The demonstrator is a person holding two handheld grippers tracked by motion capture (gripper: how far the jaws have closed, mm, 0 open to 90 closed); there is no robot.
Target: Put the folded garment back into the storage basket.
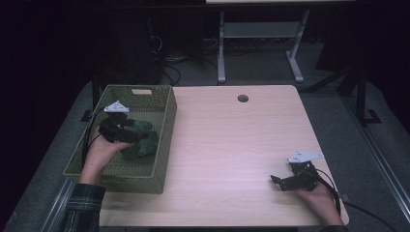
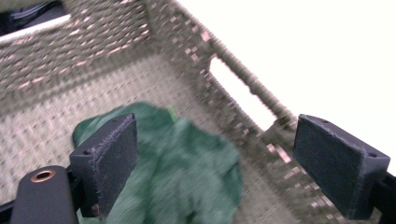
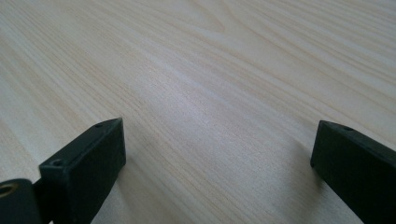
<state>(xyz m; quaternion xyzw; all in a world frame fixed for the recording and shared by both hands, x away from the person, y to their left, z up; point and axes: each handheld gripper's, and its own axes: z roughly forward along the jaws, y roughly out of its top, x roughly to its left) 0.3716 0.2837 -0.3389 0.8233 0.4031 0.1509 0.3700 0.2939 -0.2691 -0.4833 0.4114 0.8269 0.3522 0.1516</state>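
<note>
A dark green crumpled cloth (image 1: 142,142) lies inside the woven olive basket (image 1: 164,140) at the table's left side. My left gripper (image 1: 130,129) hovers over it inside the basket. In the left gripper view the cloth (image 2: 187,172) sits below the left gripper (image 2: 217,168), whose jaws stand wide apart with nothing held. My right gripper (image 1: 278,182) rests low near the table's front right corner, held by a hand. In the right gripper view the right gripper (image 3: 219,163) is open over bare wood.
The light wooden table (image 1: 232,145) has a round cable hole (image 1: 242,98) near its far edge. The basket wall with a handle slot (image 2: 240,91) rises close beside the left gripper. Another table's metal legs (image 1: 221,53) stand on the floor beyond.
</note>
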